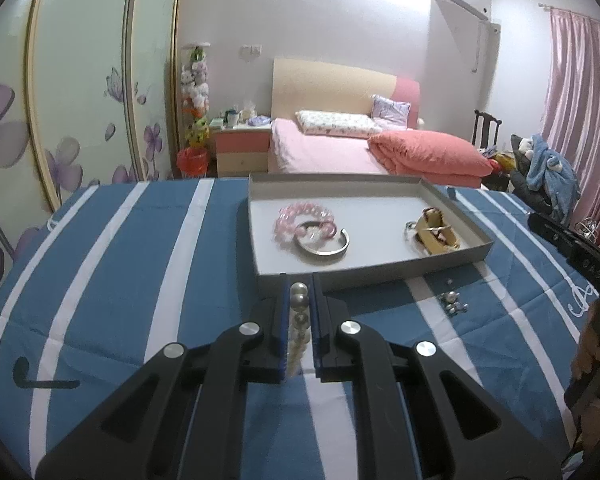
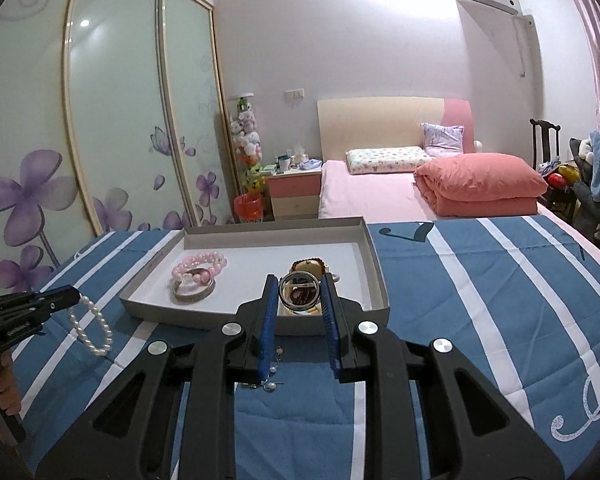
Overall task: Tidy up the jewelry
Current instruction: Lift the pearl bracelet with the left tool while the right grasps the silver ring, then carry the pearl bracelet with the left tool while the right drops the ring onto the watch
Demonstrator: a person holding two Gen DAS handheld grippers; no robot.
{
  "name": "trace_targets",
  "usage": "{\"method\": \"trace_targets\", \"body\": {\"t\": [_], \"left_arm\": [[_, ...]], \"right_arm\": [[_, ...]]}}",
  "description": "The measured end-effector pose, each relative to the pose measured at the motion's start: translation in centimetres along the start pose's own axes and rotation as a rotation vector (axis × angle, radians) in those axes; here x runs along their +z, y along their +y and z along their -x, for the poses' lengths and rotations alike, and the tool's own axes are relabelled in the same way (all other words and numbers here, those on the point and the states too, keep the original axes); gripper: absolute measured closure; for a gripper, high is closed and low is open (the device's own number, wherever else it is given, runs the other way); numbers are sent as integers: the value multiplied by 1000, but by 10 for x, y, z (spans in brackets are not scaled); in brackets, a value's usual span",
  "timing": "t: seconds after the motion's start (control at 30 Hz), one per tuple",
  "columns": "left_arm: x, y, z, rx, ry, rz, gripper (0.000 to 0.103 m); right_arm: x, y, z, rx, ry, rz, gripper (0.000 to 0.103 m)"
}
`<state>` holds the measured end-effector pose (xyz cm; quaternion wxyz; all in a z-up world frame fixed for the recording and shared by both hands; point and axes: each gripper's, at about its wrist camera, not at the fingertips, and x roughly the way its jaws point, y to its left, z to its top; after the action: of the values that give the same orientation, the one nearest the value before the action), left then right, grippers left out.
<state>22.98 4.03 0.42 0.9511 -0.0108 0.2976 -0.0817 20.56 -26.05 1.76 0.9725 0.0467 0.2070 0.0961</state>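
My left gripper (image 1: 300, 280) is shut on a white pearl bracelet (image 1: 299, 322), held just short of the grey tray's (image 1: 360, 274) near wall; the strand hangs from it in the right wrist view (image 2: 94, 330). My right gripper (image 2: 300, 284) is shut on a silver bangle (image 2: 299, 291) above the tray's (image 2: 204, 322) near right part. In the tray lie a pink bead bracelet (image 1: 304, 220), a silver cuff (image 1: 324, 242) and a gold and brown piece (image 1: 436, 230).
Small pearl earrings (image 1: 454, 302) lie on the blue and white striped cloth (image 1: 140, 280) right of the left gripper; they also show under the right gripper (image 2: 272, 376). A bed, wardrobe and chair stand behind.
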Motion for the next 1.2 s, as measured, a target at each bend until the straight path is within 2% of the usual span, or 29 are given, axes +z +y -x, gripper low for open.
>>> {"method": "trace_targets", "body": {"t": [0.2, 0.6, 1.2], "left_arm": [[5, -7, 10, -2, -36, -15, 93], [9, -10, 13, -5, -55, -17, 93], [47, -33, -4, -16, -131, -35, 93]], "right_arm": [[-2, 3, 6, -18, -36, 16, 80], [2, 7, 9, -26, -74, 29, 80], [25, 20, -6, -18, -165, 61, 80]]}}
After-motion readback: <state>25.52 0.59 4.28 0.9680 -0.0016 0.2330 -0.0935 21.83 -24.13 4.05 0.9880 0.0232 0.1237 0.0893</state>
